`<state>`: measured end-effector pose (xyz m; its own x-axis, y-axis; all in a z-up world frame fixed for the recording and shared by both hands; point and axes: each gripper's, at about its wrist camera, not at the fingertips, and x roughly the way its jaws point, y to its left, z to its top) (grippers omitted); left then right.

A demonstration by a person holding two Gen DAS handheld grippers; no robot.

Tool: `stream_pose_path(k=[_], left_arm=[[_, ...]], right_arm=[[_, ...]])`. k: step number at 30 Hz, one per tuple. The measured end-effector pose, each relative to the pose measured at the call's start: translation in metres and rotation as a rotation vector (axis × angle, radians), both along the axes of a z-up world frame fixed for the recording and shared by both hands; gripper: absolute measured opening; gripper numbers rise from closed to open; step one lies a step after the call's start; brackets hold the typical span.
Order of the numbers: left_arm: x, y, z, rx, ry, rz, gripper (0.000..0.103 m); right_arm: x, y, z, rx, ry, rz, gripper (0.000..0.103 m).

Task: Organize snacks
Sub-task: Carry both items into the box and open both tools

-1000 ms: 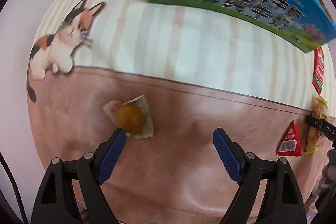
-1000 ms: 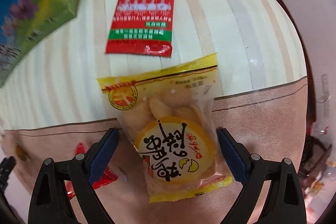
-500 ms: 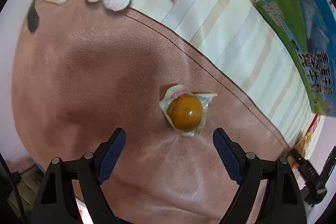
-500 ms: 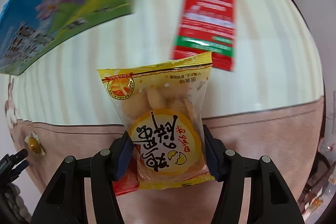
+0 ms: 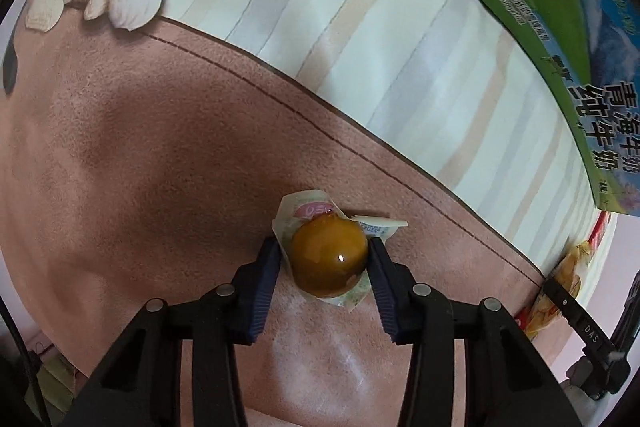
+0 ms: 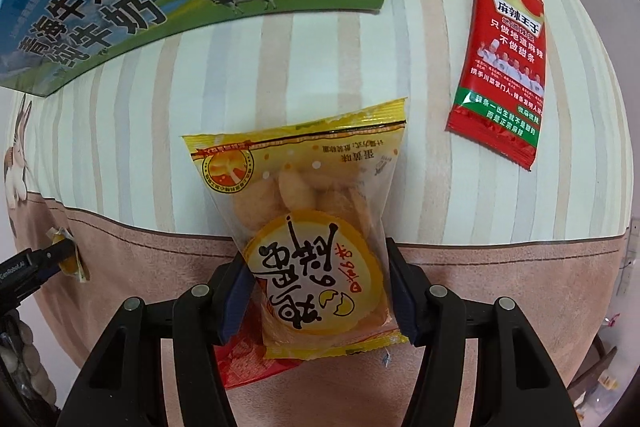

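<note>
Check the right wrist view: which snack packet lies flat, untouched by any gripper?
The red spicy-strip packet, lying alone on the striped cloth. The yellow egg-biscuit bag is clamped in the right gripper.

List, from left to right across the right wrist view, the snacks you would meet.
Wrapped egg held by the left gripper → yellow biscuit bag in the right gripper → red spicy strip packet. The red packet under the yellow bag is left out: it overlaps.

Left gripper (image 5: 326, 259) points down, jaws just closed, blue pads (image 5: 266, 267) pressing a wrapped item from 9 and 3 o'clock. Right gripper (image 6: 320, 287) points down, jaws just closing, pads clamping a packet's sides.
</note>
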<state>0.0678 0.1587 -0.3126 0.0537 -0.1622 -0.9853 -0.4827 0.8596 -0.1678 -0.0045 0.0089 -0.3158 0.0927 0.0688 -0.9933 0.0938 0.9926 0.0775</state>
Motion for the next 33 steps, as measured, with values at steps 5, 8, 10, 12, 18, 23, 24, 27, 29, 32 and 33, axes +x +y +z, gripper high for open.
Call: stream_pose_path(k=[5,8,10,12,18,23,24,27,29,32,33], left_arm=[[0.0,-0.006,0.022,-0.01,-0.032,-0.022,0.041],[-0.002,-0.014,0.045,-0.023,-0.068,-0.051,0.041],[-0.001,-0.022,0.064,-0.033,-0.105,-0.08,0.04],[-0.005,-0.033,0.084,-0.043,-0.143,-0.103,0.041],[0.043,-0.046,0.139,-0.097,-0.254,-0.183,0.041],[0.084,-0.064,0.184,-0.123,-0.338,-0.264,0.041],[0.098,-0.066,0.185,-0.123,-0.347,-0.272,0.041],[0.132,-0.081,0.194,-0.099,-0.372,-0.315,0.041],[0.152,-0.086,0.2,-0.069,-0.382,-0.34,0.041],[0.188,-0.092,0.202,-0.026,-0.381,-0.372,0.041],[0.195,-0.091,0.202,-0.022,-0.379,-0.376,0.041]], right_arm=[[0.001,-0.01,0.01,0.064,-0.032,-0.031,0.054],[-0.005,-0.01,0.021,0.101,-0.054,-0.034,0.053],[-0.008,-0.009,0.029,0.12,-0.068,-0.029,0.053],[-0.01,-0.009,0.039,0.144,-0.083,-0.026,0.053],[-0.014,-0.006,0.077,0.226,-0.144,-0.037,0.052],[-0.021,-0.019,0.135,0.288,-0.225,-0.021,0.052],[-0.02,-0.021,0.148,0.299,-0.244,-0.015,0.052],[-0.01,-0.019,0.175,0.31,-0.302,-0.016,0.052],[0.001,-0.031,0.192,0.316,-0.335,-0.033,0.052],[0.042,-0.026,0.202,0.293,-0.37,-0.062,0.052],[0.055,-0.029,0.204,0.284,-0.376,-0.068,0.052]])
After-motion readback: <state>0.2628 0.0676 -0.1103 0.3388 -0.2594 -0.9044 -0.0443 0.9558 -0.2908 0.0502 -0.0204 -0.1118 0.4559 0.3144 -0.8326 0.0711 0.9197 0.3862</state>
